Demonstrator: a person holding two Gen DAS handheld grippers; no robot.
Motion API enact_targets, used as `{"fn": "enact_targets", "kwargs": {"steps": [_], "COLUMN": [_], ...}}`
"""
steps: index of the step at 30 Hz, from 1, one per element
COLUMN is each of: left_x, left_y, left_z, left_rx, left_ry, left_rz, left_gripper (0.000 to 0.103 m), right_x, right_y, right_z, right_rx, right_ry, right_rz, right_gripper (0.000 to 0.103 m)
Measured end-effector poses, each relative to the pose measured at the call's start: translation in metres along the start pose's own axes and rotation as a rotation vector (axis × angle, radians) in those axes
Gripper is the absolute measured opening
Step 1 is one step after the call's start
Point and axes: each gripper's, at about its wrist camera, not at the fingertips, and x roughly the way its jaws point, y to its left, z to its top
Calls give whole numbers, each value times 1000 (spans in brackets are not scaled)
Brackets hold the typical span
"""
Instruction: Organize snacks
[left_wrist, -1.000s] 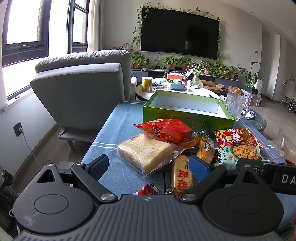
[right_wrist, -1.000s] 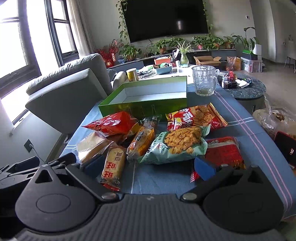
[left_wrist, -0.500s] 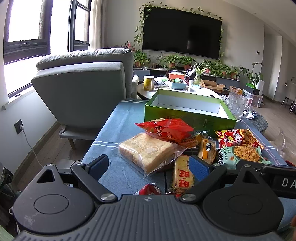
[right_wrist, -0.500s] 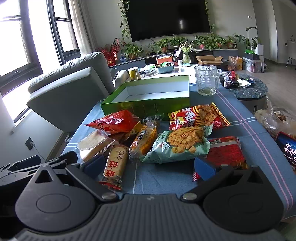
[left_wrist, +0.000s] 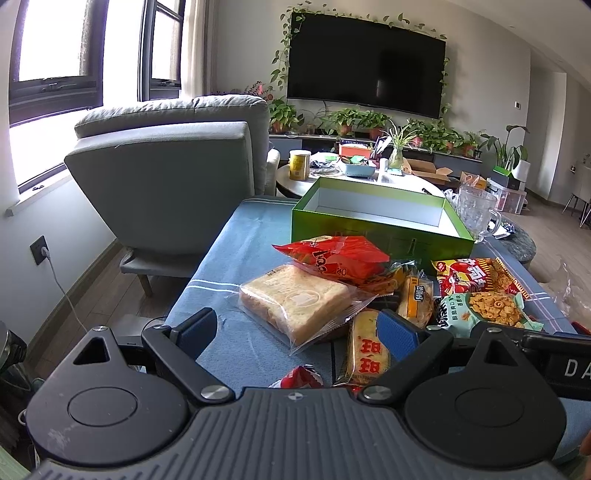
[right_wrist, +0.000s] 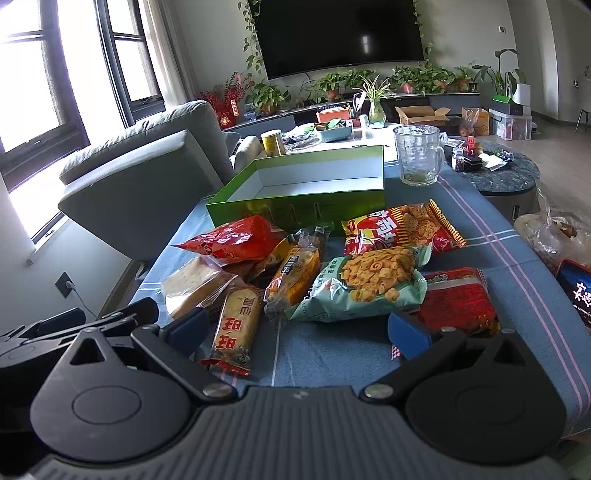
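Note:
Several snack packs lie on a blue tablecloth in front of an empty green box (left_wrist: 380, 221) (right_wrist: 306, 188). A wrapped bread slice (left_wrist: 295, 302) (right_wrist: 195, 282), a red chip bag (left_wrist: 332, 254) (right_wrist: 232, 240), a rice cracker pack (left_wrist: 367, 350) (right_wrist: 236, 328), a green snack bag (right_wrist: 365, 284) (left_wrist: 484, 310) and a red flat pack (right_wrist: 458, 302) show. My left gripper (left_wrist: 295, 332) is open and empty, just before the bread. My right gripper (right_wrist: 295, 332) is open and empty, near the cracker pack and green bag.
A glass mug (right_wrist: 417, 155) (left_wrist: 476, 214) stands right of the box. A grey armchair (left_wrist: 173, 166) is left of the table. A phone (right_wrist: 576, 291) lies at the table's right edge. A cluttered round table (left_wrist: 369, 173) sits behind.
Both grippers have lifted slightly and edged forward over the snacks. Both stay open. Nothing on the table has moved.

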Motion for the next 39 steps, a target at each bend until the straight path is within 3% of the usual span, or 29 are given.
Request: {"fn": "enact_targets", "kwargs": {"steps": [30, 39], "left_x": [8, 33], "left_y": [10, 60], "left_z": [-2, 9], "left_rx": [-9, -164], "left_ry": [22, 21], "left_rz": [8, 44], "left_gripper": [93, 91], "right_x": [7, 16], "right_y": [2, 5], "right_z": [-4, -1], "right_rx": [1, -12], "right_ry": [25, 22], "right_rz": [11, 37], "right_gripper": [101, 101]}}
